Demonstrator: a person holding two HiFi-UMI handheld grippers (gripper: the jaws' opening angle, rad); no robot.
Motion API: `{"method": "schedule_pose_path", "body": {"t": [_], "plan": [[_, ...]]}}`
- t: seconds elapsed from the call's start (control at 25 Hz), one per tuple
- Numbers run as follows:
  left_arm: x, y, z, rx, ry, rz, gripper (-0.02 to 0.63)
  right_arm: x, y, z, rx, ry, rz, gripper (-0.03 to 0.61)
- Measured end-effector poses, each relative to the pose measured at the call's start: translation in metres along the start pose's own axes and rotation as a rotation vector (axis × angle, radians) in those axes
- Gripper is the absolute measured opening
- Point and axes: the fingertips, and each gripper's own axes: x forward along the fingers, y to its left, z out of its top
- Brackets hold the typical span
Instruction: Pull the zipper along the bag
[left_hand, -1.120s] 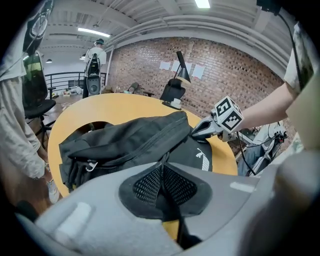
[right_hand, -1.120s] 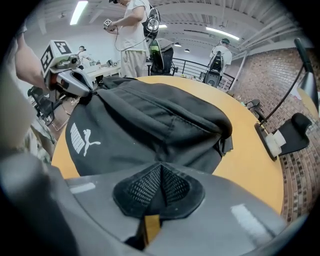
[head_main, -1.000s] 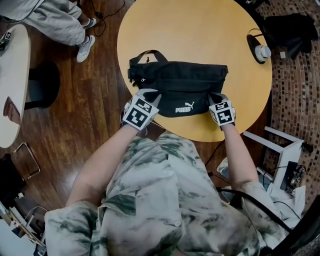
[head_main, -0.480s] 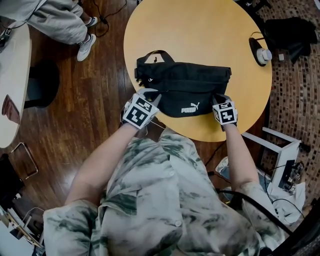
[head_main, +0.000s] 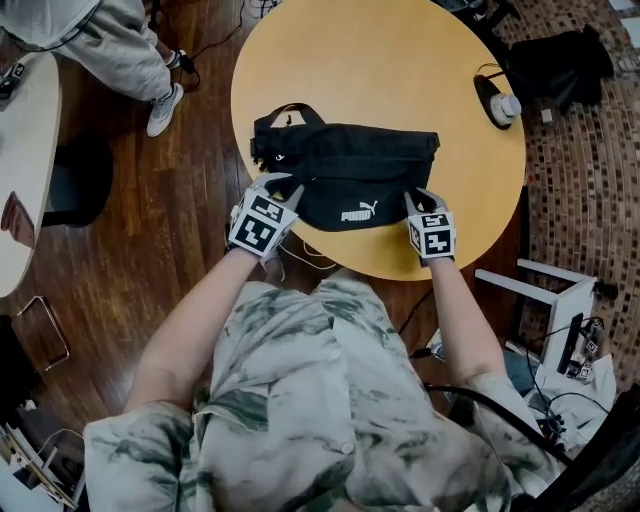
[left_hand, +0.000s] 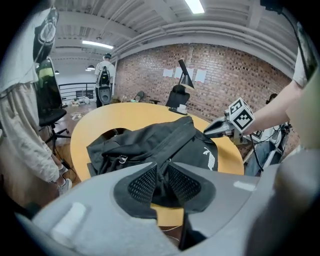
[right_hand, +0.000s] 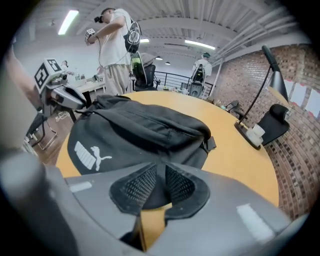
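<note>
A black bag (head_main: 350, 165) with a white logo lies on the round yellow table (head_main: 400, 70). My left gripper (head_main: 283, 186) is at the bag's near left corner. In the left gripper view (left_hand: 161, 175) its jaws are opening, and the dark end of the bag's zipper line (left_hand: 165, 140) sits in the narrow gap between the pads. My right gripper (head_main: 415, 198) is at the near right corner. In the right gripper view (right_hand: 161, 180) its pads are closed on the bag's edge (right_hand: 140, 125). The left gripper view also shows the right gripper (left_hand: 212, 131).
A lamp base (head_main: 497, 100) stands at the table's far right edge. A person's legs (head_main: 120, 50) are at the top left, beside a white table (head_main: 25, 150). A white stool frame (head_main: 550, 290) and cables lie on the floor to the right.
The head view has shifted, so the table and bag sit a little further left in frame. Both grippers stay at the bag's near corners.
</note>
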Motion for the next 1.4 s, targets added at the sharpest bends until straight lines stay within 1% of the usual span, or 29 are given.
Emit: {"method": "schedule_pose_path", "body": {"t": [0.12, 0.2, 0.32, 0.44, 0.52, 0.64, 0.8, 0.88, 0.96, 1.04, 1.12, 1.28, 1.4], "plan": [[-0.021, -0.009, 0.007, -0.012, -0.062, 0.039, 0.078, -0.028, 0.016, 0.001, 0.005, -0.103, 0.048, 0.052], [-0.040, -0.034, 0.005, -0.031, -0.098, 0.042, 0.078, -0.059, 0.028, -0.010, 0.006, -0.161, 0.090, 0.044], [-0.076, -0.085, -0.004, -0.063, -0.144, 0.067, 0.078, -0.107, 0.048, -0.034, 0.036, -0.246, 0.165, 0.044], [-0.122, -0.141, -0.009, -0.080, -0.216, 0.113, 0.078, -0.155, 0.074, -0.064, 0.041, -0.325, 0.246, 0.044], [-0.149, -0.186, -0.014, -0.086, -0.264, 0.142, 0.078, -0.189, 0.087, -0.093, 0.028, -0.355, 0.297, 0.044], [-0.179, -0.256, -0.016, -0.084, -0.333, 0.155, 0.078, -0.237, 0.095, -0.135, 0.009, -0.367, 0.339, 0.044], [-0.215, -0.334, -0.027, -0.040, -0.343, 0.125, 0.078, -0.298, 0.111, -0.167, 0.000, -0.412, 0.365, 0.044], [-0.227, -0.364, -0.033, -0.029, -0.345, 0.103, 0.078, -0.326, 0.115, -0.176, -0.012, -0.440, 0.363, 0.044], [-0.235, -0.390, -0.039, -0.020, -0.344, 0.078, 0.078, -0.353, 0.119, -0.183, -0.003, -0.472, 0.359, 0.038], [-0.242, -0.410, -0.040, 0.002, -0.352, 0.046, 0.078, -0.379, 0.125, -0.187, 0.014, -0.506, 0.341, 0.037], [-0.251, -0.427, -0.040, 0.012, -0.373, 0.012, 0.078, -0.400, 0.135, -0.190, 0.004, -0.532, 0.324, 0.037], [-0.280, -0.453, -0.053, 0.014, -0.420, -0.032, 0.078, -0.435, 0.174, -0.194, -0.023, -0.559, 0.346, 0.049], [-0.309, -0.472, -0.067, 0.032, -0.456, -0.072, 0.078, -0.464, 0.205, -0.197, -0.035, -0.582, 0.323, 0.048]]}}
